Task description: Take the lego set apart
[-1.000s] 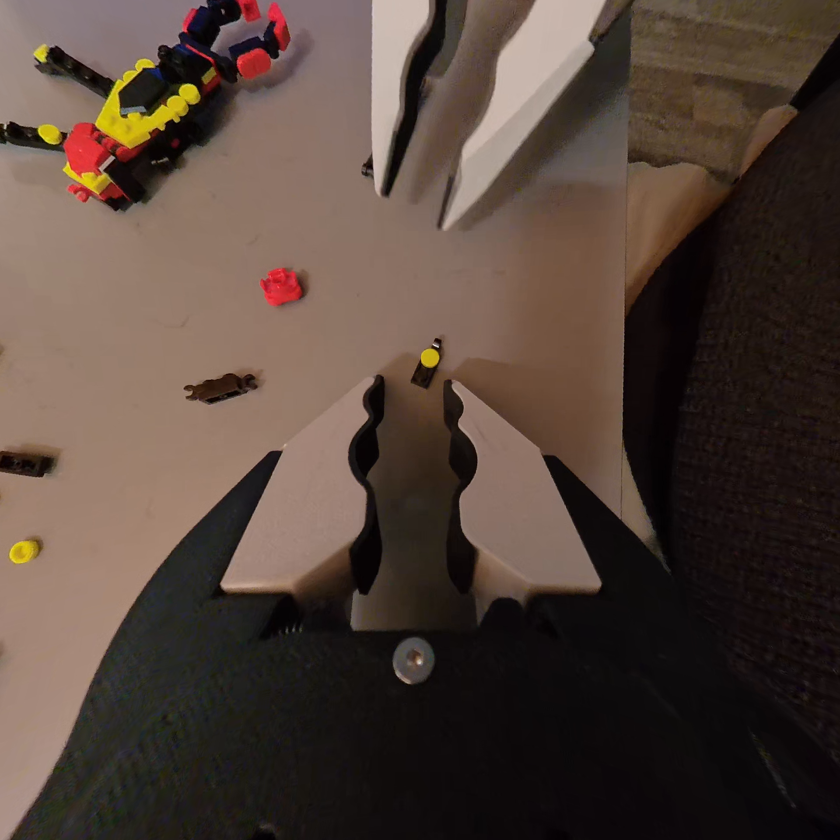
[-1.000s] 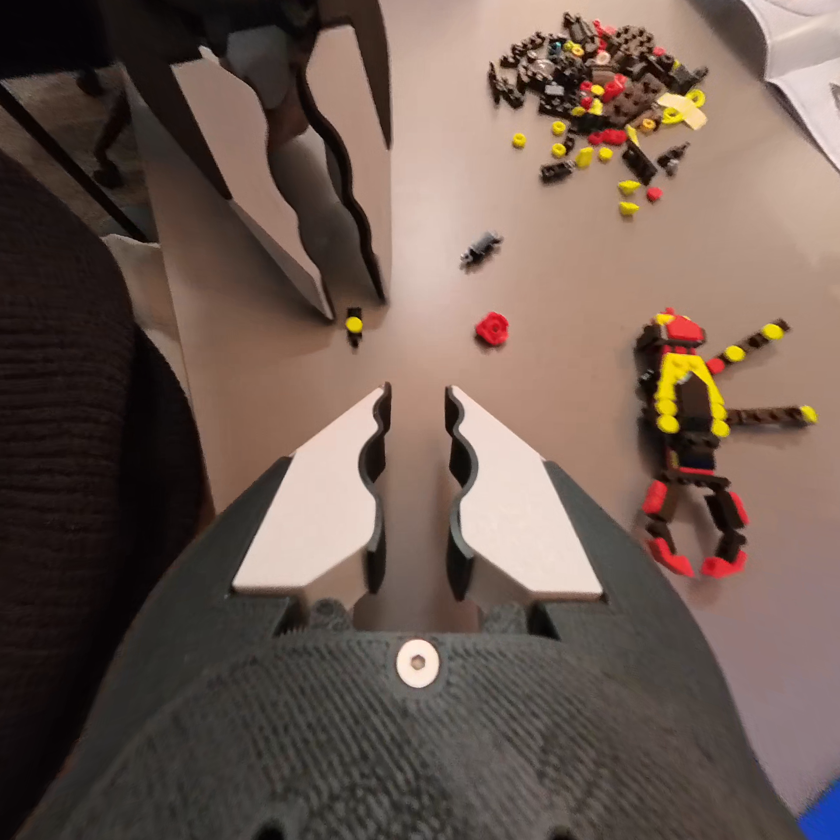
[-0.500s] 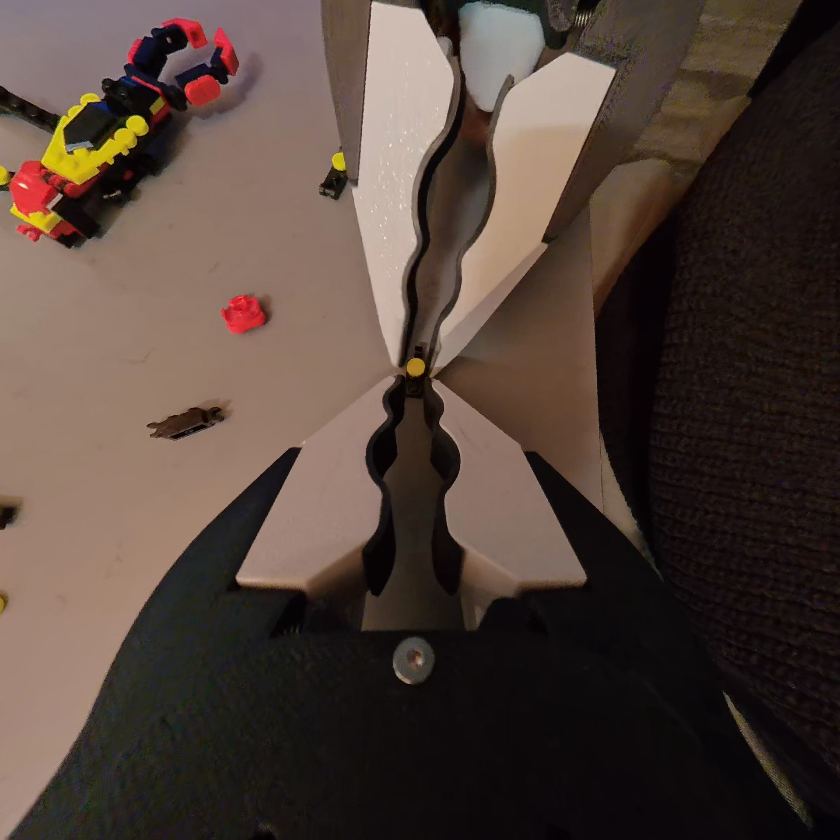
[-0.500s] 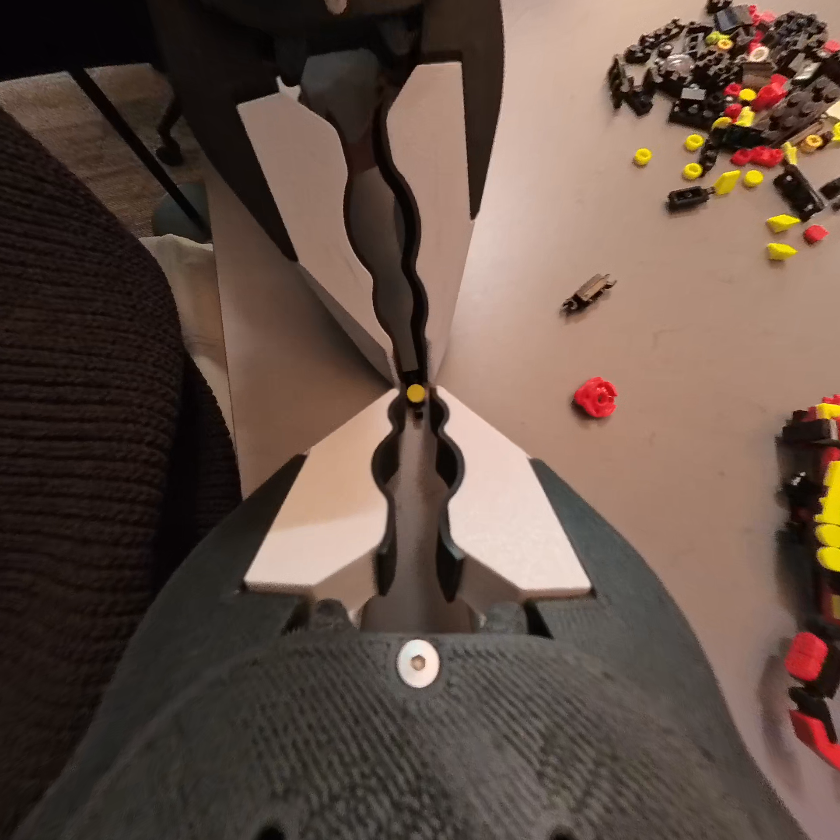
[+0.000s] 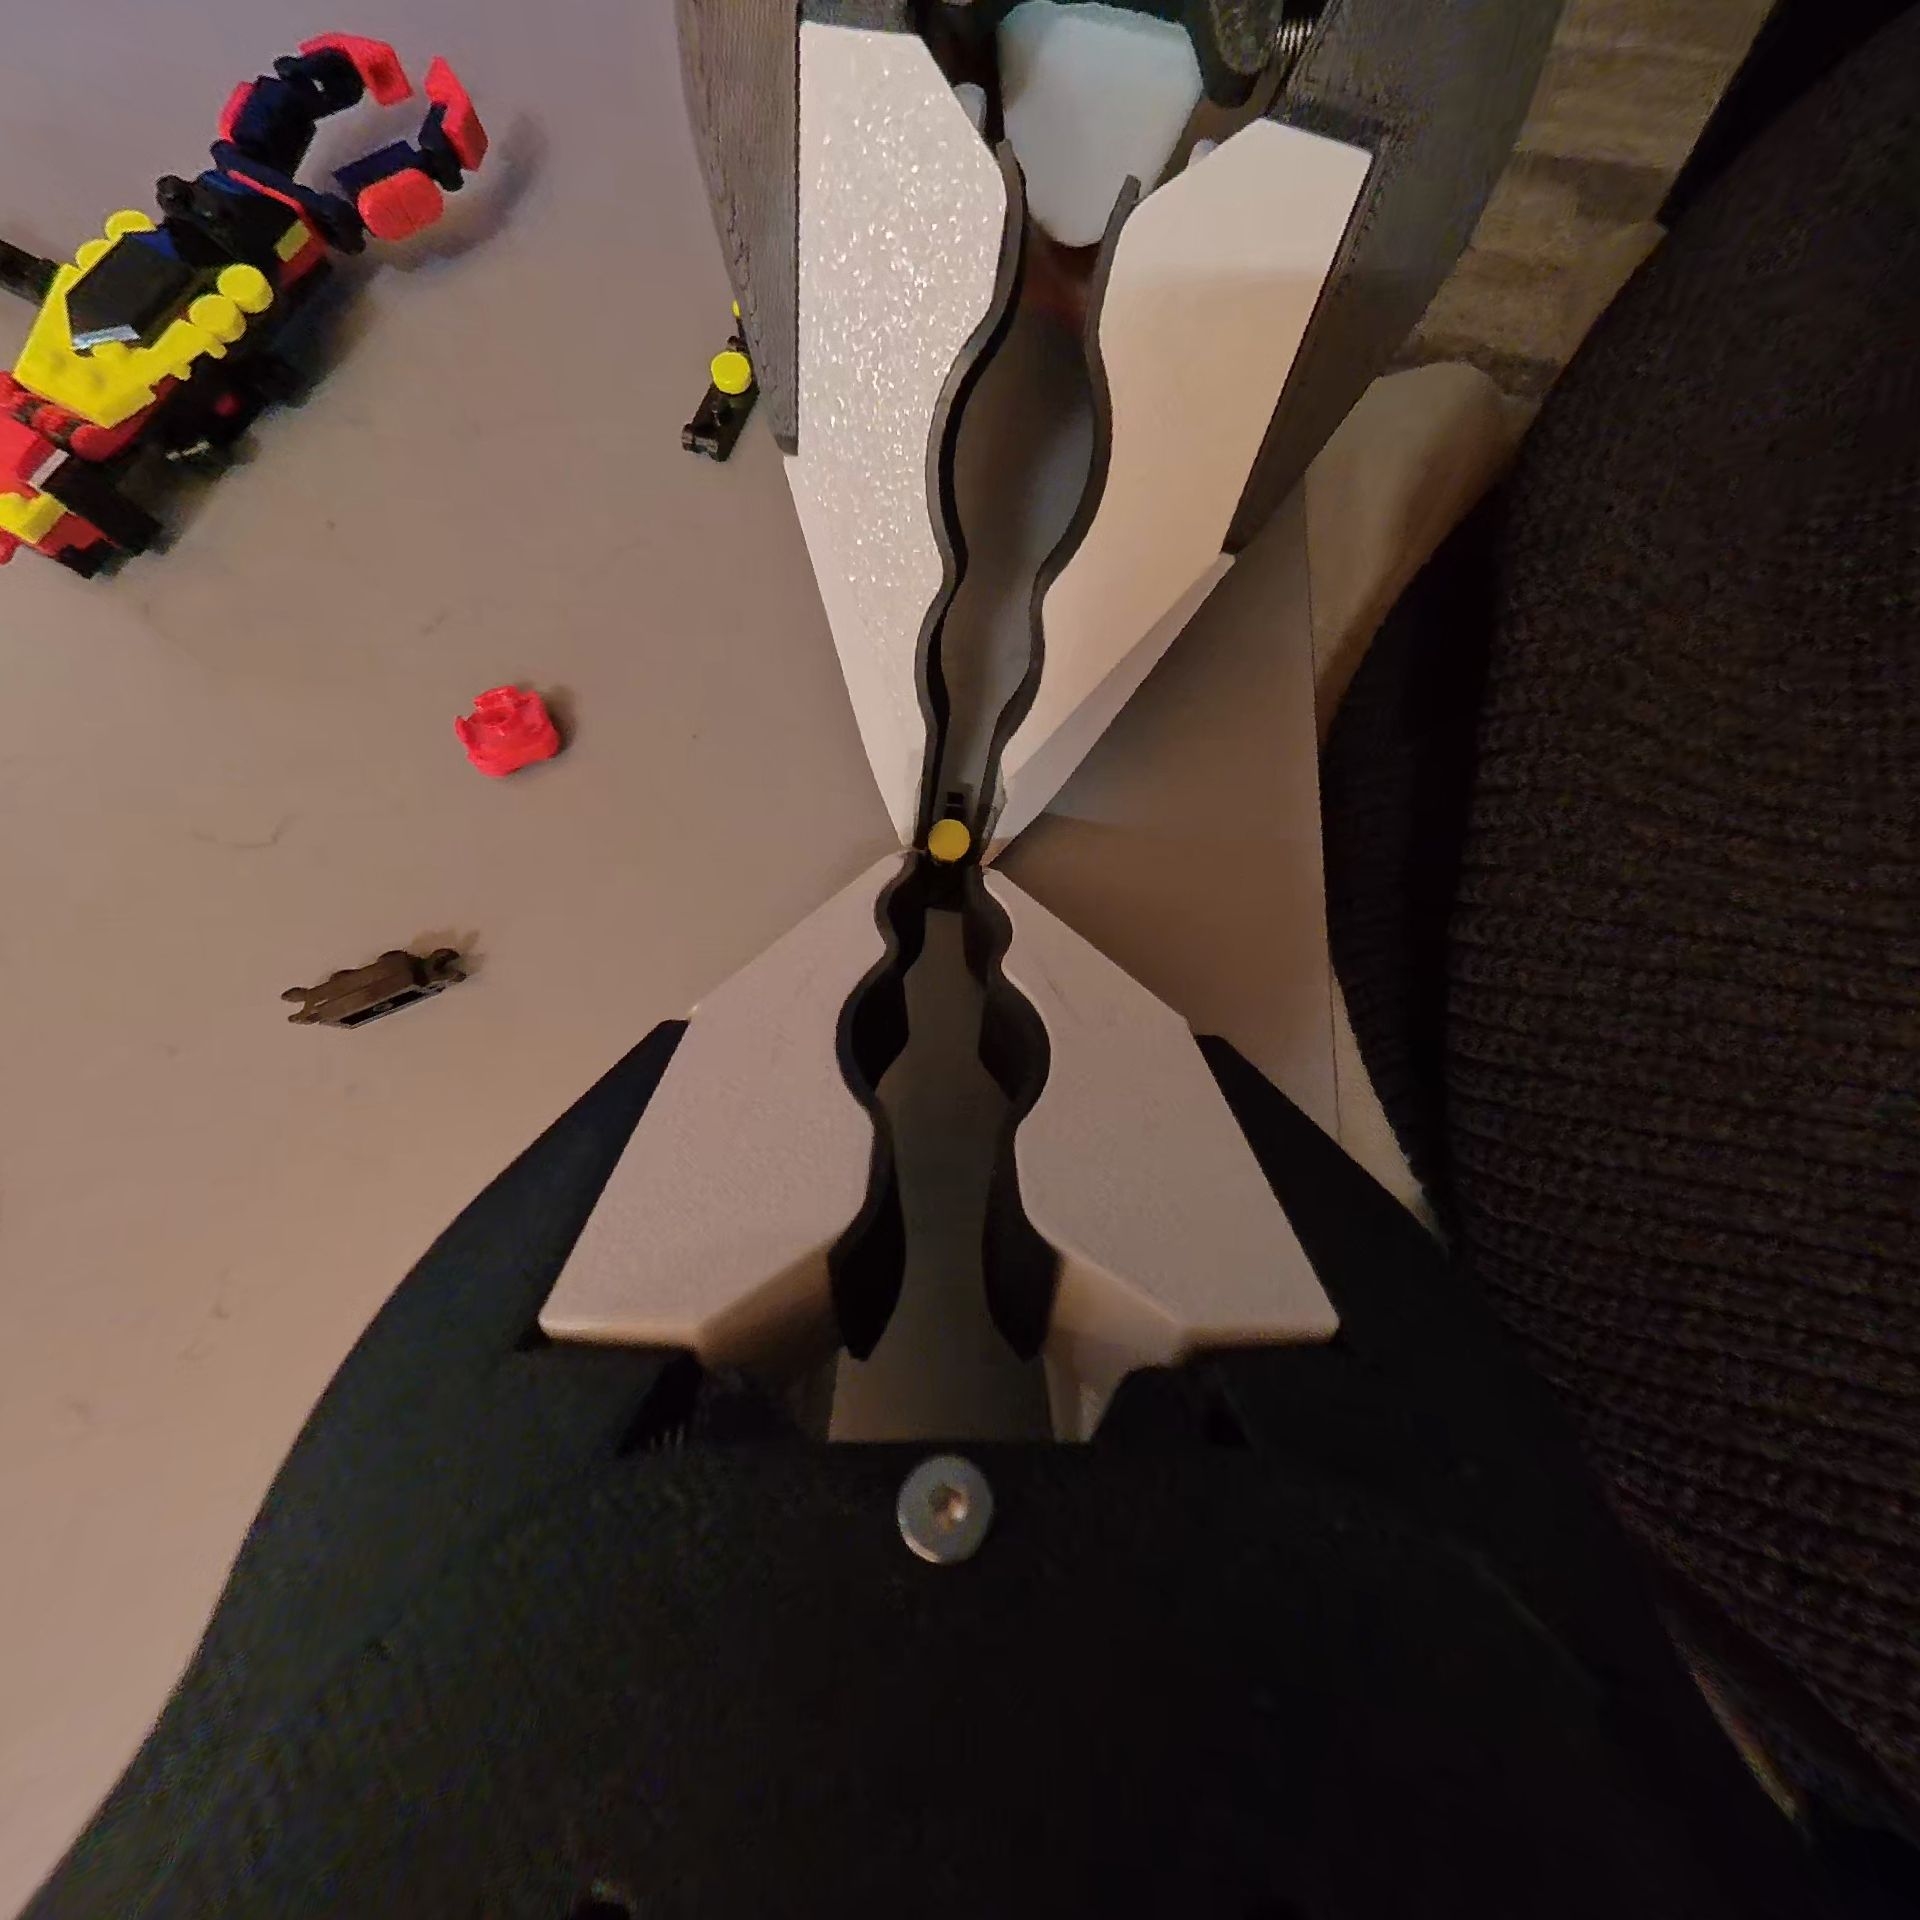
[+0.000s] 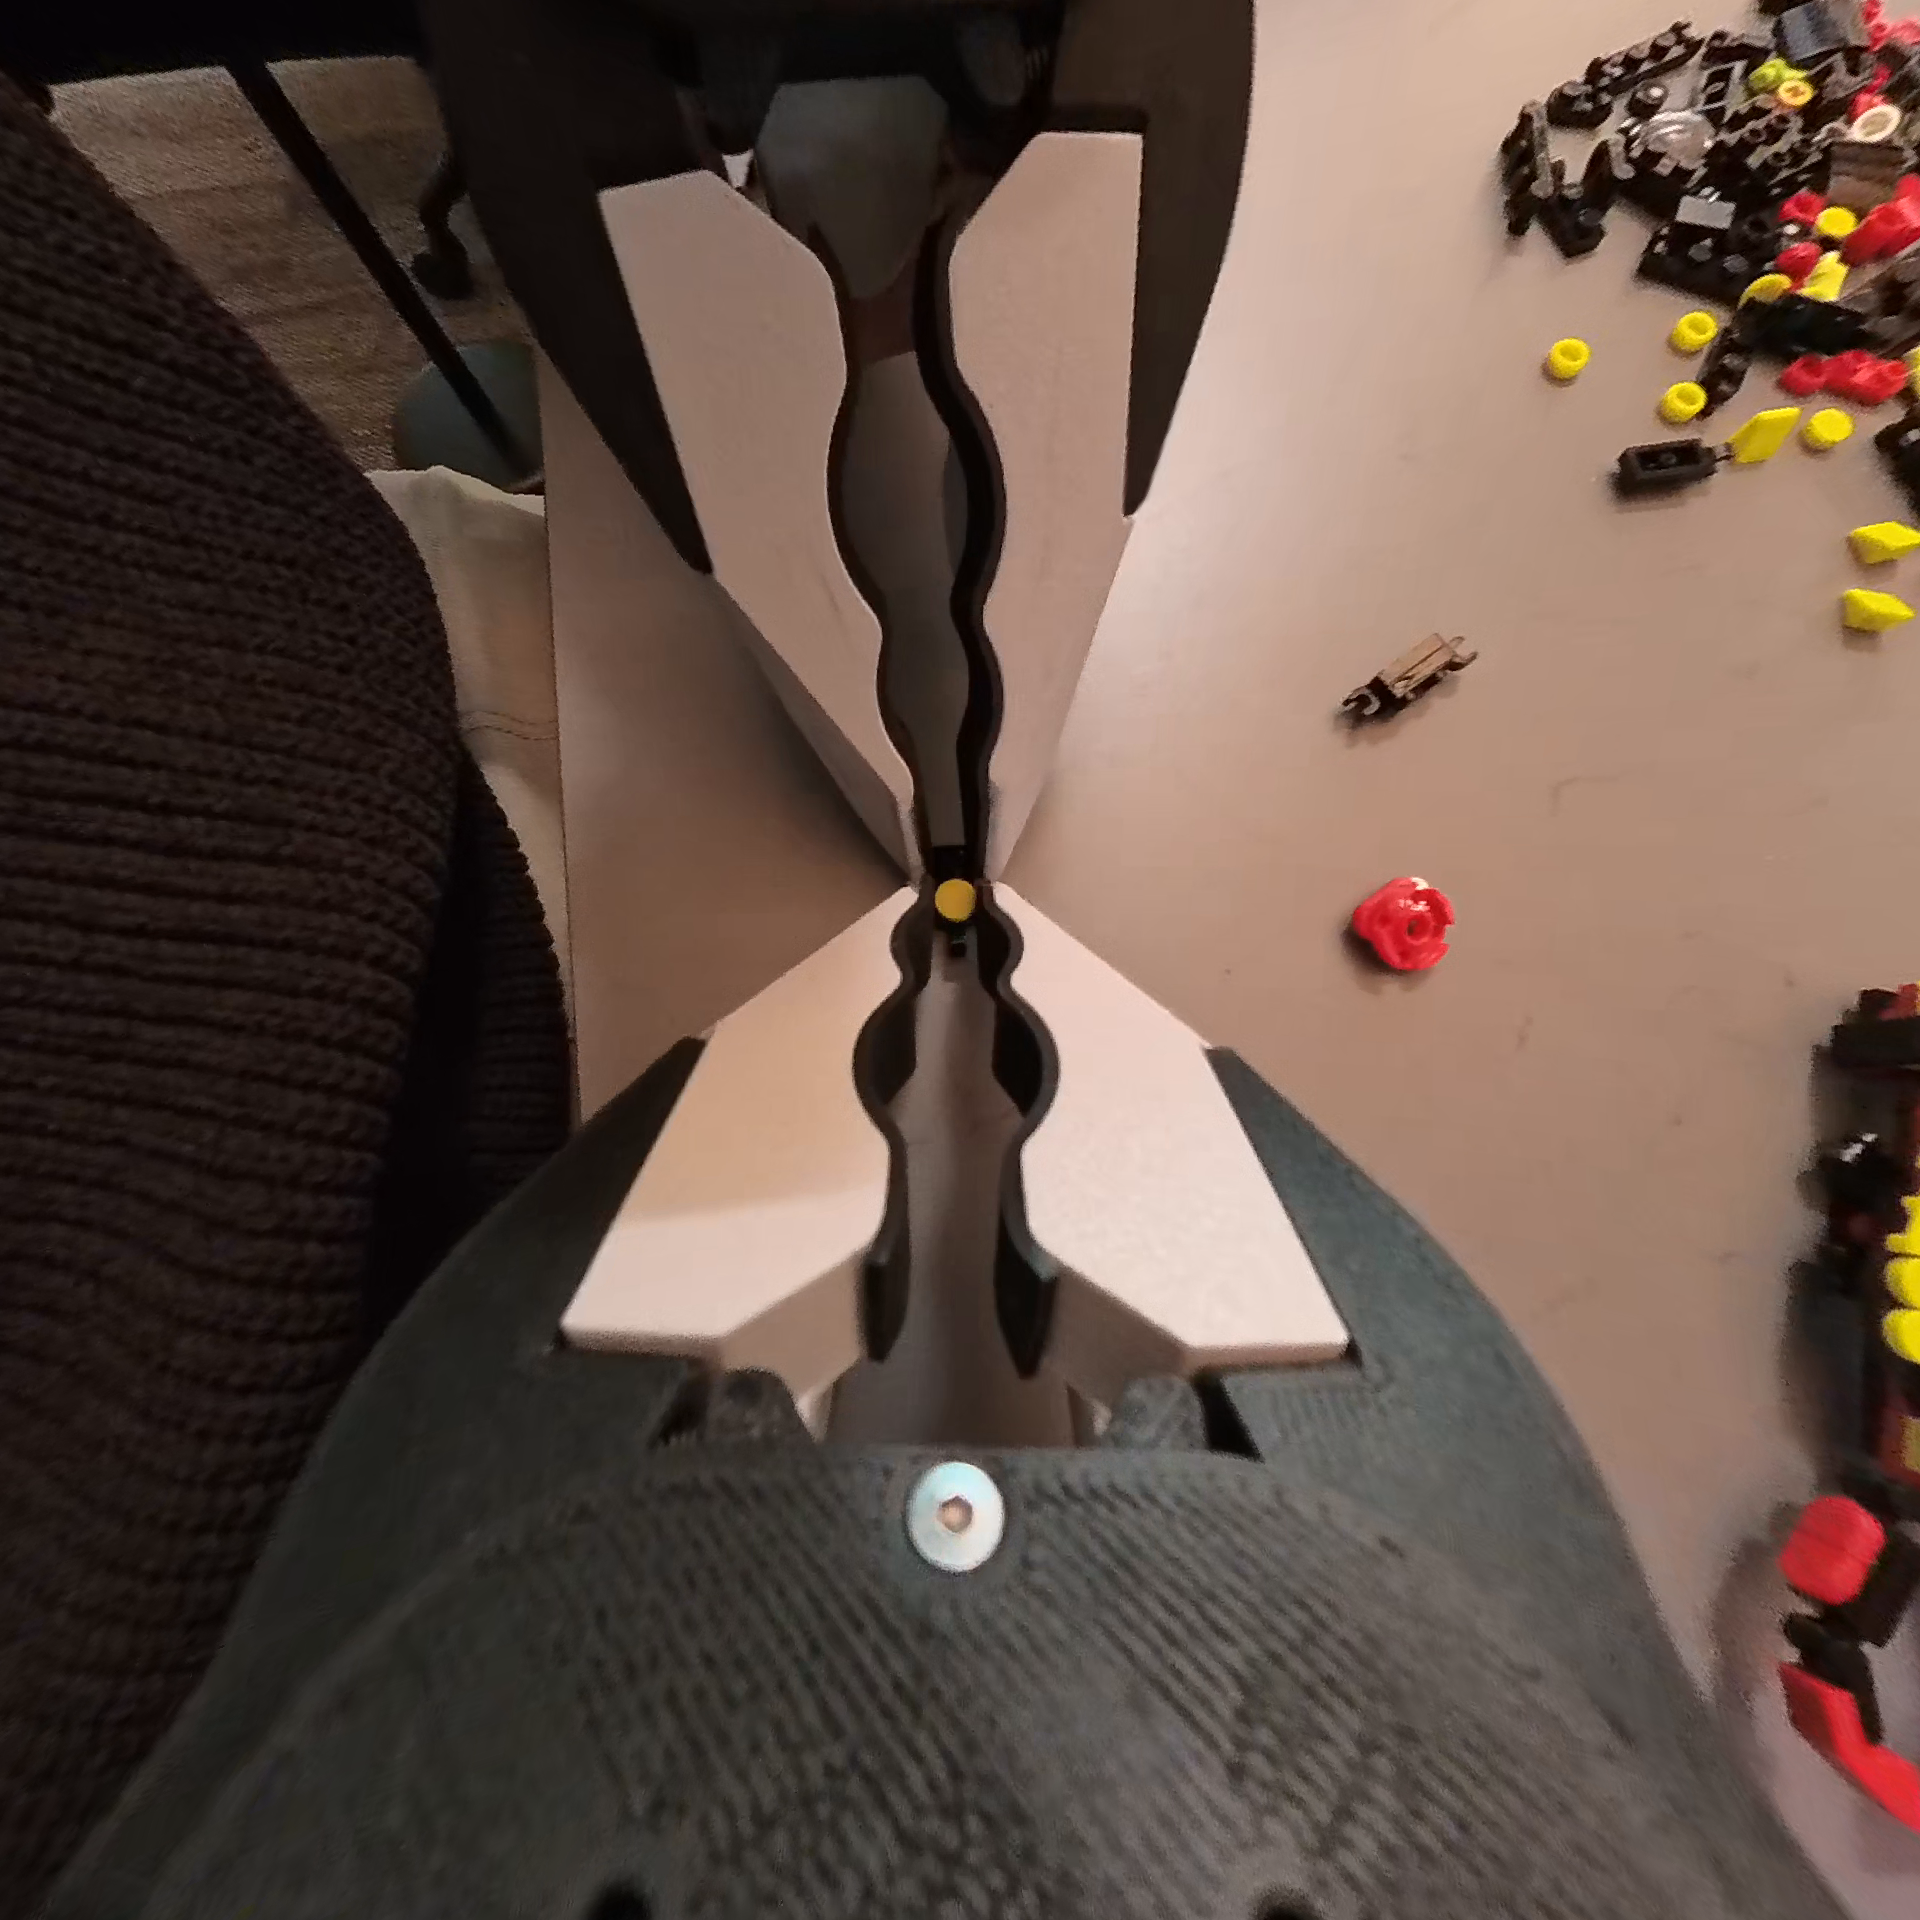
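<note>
we see a pale desk [image 5: 312, 1195] strewn with bricks: a red round piece [image 5: 507, 730], a dark clip piece [image 5: 372, 989], a loose pile [image 6: 1766, 208] and the red-yellow lego model [image 5: 135, 343]. the left tool [image 5: 943, 883] and right tool [image 6: 951, 920] meet tip to tip, level above the desk edge. both are pinched nearly together on one small black piece with a yellow stud [image 5: 948, 840], held between them.

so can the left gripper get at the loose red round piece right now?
Probably not yet: the left gripper is shut on the small black piece with the yellow stud, shared with the right gripper. The table path to the red round piece looks clear.
</note>
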The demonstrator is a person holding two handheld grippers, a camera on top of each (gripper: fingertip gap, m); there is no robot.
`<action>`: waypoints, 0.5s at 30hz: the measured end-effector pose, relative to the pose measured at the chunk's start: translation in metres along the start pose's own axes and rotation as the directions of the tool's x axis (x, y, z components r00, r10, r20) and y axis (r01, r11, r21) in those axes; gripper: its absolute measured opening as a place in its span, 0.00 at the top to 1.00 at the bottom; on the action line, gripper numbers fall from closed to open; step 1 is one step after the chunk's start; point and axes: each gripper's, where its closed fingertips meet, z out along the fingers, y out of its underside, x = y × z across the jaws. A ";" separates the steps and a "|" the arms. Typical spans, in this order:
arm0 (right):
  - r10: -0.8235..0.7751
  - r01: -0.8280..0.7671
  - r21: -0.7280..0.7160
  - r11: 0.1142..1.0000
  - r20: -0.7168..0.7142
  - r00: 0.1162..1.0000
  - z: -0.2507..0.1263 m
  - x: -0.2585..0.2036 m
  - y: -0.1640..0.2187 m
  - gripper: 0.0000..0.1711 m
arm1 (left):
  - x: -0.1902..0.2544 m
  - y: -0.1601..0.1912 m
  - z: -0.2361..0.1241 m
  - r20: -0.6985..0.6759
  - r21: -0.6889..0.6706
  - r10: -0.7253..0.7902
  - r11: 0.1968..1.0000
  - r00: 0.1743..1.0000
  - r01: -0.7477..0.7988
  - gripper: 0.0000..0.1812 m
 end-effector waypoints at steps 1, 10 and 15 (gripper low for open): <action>-0.002 0.002 -0.008 1.000 0.008 1.000 0.001 -0.001 0.001 0.96 | 0.002 -0.001 0.000 -0.009 0.003 -0.004 1.000 1.000 0.004 0.97; 0.022 -0.022 0.004 1.000 0.008 1.000 0.000 -0.002 0.002 0.96 | 0.002 0.000 0.001 0.009 -0.029 0.007 1.000 1.000 -0.007 0.96; 0.101 -0.102 0.028 0.994 0.041 0.994 -0.001 -0.002 0.001 0.96 | 0.003 0.001 0.000 0.024 -0.043 0.036 0.998 0.999 -0.035 0.96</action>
